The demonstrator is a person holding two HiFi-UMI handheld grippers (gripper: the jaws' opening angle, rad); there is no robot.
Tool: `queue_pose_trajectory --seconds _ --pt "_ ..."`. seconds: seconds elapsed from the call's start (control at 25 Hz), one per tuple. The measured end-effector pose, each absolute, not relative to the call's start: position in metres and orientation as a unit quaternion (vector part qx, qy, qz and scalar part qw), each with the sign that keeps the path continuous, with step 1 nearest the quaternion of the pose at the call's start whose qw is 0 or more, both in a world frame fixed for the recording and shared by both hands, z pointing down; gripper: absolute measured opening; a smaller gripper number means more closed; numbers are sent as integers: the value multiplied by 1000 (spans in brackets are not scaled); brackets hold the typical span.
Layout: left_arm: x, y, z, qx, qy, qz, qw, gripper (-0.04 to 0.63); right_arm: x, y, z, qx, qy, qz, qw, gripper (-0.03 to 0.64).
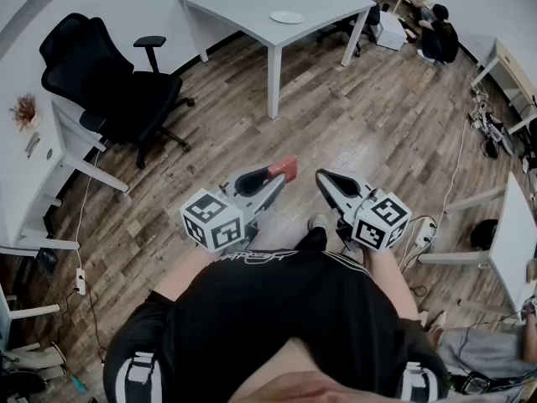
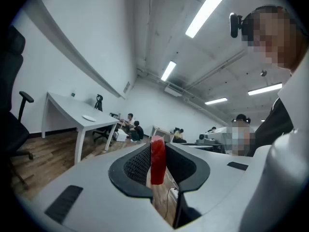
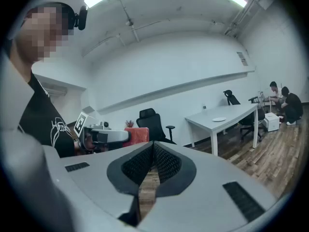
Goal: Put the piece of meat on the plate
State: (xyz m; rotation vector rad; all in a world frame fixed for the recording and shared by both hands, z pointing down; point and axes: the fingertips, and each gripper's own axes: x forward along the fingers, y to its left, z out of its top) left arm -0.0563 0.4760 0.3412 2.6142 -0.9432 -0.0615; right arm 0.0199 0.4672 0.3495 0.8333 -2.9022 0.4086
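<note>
The piece of meat is a flat red slab, held edge-on in the tips of my left gripper, which is shut on it. In the left gripper view the meat stands upright between the black pads. The white plate lies on a grey table across the room; it is also in the left gripper view as the plate and in the right gripper view as the plate. My right gripper is shut with nothing in it, level with the left one above the wooden floor.
A black office chair stands to the left of the table. White desks line the left edge and right edge. Two people sit at the far right corner. Cables and a power strip lie on the floor.
</note>
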Motion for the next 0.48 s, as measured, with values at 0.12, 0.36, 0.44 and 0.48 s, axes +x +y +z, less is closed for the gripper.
queue_pose_trajectory --seconds 0.12,0.36,0.44,0.48 --pt "-57 473 341 925 -336 -23 176 94 21 464 349 273 -952 127 46 9" --pt "-61 473 337 924 -338 -31 174 94 21 462 347 281 -950 123 51 9" --pt "-63 474 335 924 -338 -36 176 94 18 463 347 283 -950 118 57 9" --pt "-63 474 334 924 -338 -38 177 94 17 464 347 283 -950 115 60 9"
